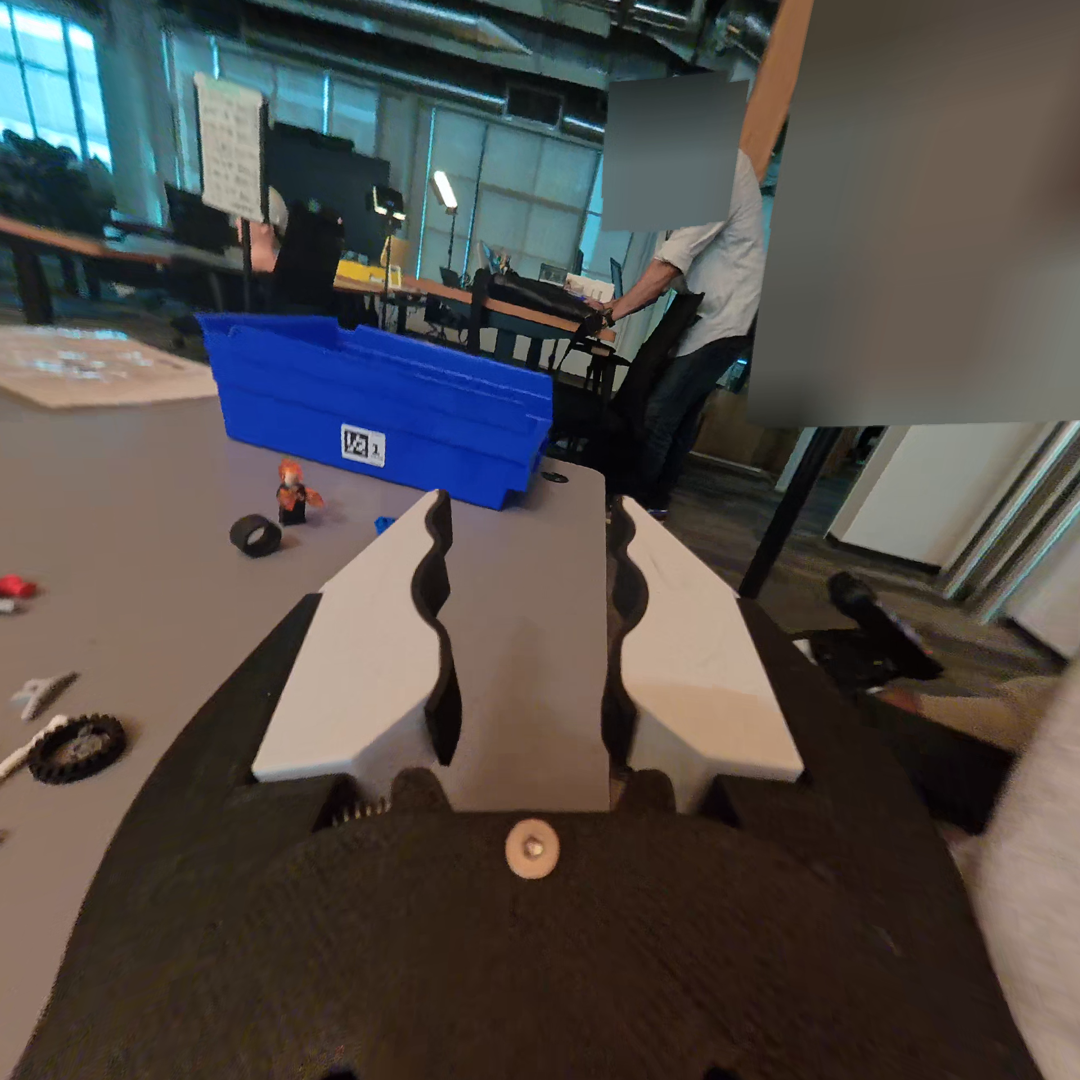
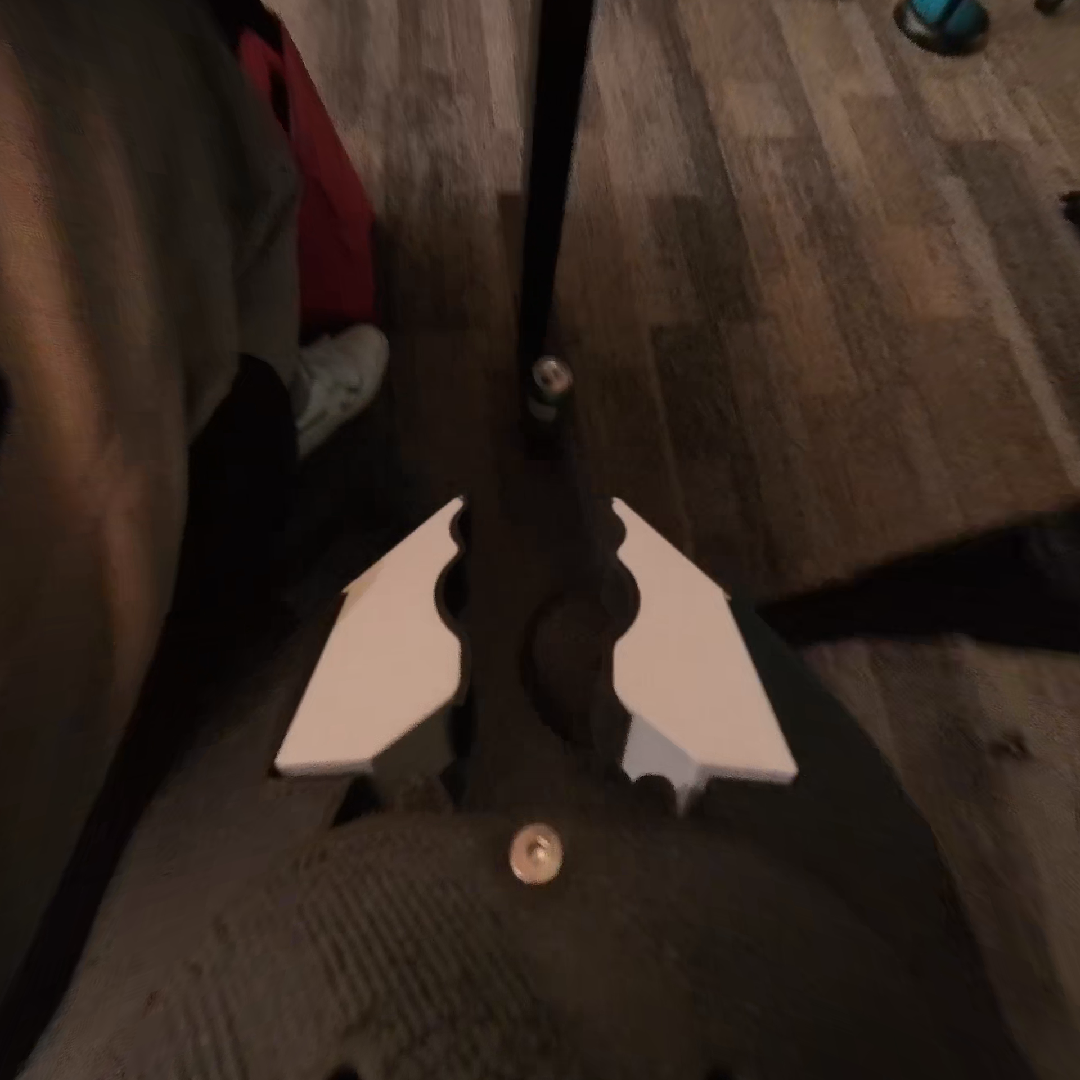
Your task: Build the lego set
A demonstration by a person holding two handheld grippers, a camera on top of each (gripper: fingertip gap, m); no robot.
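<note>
My left gripper (image 1: 529,502) is open and empty above the right end of the grey table (image 1: 146,526). Lego parts lie to its left: an orange-haired minifigure (image 1: 294,494) stands upright, a black tyre (image 1: 255,535) lies in front of it, a spoked wheel with a tyre (image 1: 77,748) is near the left edge, and a red piece (image 1: 17,586) and a grey piece (image 1: 44,692) lie there too. My right gripper (image 2: 537,502) is open and empty. It points down at the wooden floor (image 2: 818,292), below table height, with no Lego part in that view.
A blue bin (image 1: 380,409) stands on the table beyond the parts. A printed sheet (image 1: 87,362) lies far left. The table edge runs just right of my left gripper. A black table leg (image 2: 552,175), a white shoe (image 2: 339,380) and trousers show in the right wrist view. About 45 cm separates my left fingertips from my right. The grey piece (image 1: 44,692) sits 15 cm or so from the ends of my left fingers. From my left tips it is roughly 20 cm to the orange-haired minifigure (image 1: 294,494); from my right, 45 cm.
</note>
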